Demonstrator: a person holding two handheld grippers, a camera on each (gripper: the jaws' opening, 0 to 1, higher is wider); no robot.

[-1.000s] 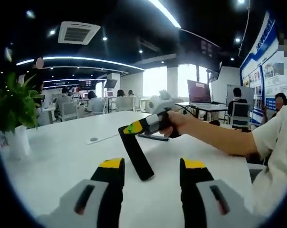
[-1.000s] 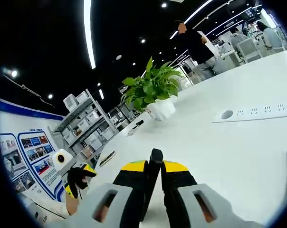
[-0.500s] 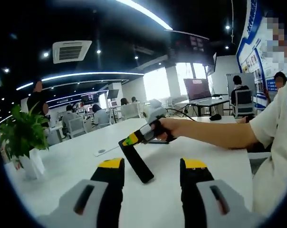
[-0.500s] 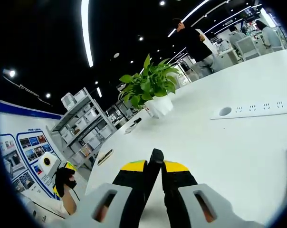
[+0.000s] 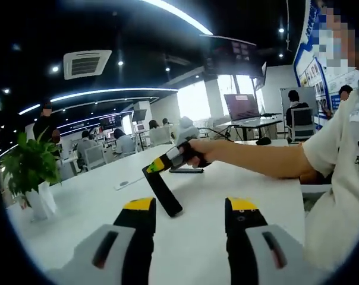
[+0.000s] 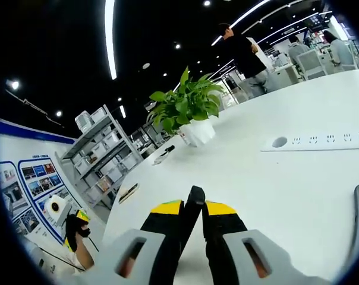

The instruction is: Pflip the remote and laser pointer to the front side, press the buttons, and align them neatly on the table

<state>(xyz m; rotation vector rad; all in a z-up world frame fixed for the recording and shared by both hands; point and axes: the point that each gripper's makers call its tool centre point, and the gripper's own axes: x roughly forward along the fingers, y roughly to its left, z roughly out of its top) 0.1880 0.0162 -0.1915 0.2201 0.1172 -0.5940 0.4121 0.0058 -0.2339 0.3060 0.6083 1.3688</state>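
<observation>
Since a second ago, swung nearer with remote (image 5: 162, 192) pinched in right gripper (image 5: 158, 166), lower end touching tabletop (image 5: 215, 196); should tip slowly, left gripper (image 5: 190, 208) jaws spread.

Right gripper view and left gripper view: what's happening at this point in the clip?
A person works at a white table with two handheld grippers. The right gripper is shut on a flat black remote, holding it tilted with its lower end on or near the table. The left gripper is open, holding nothing. Another dark device lies further back, and a potted plant stands nearby.
</observation>
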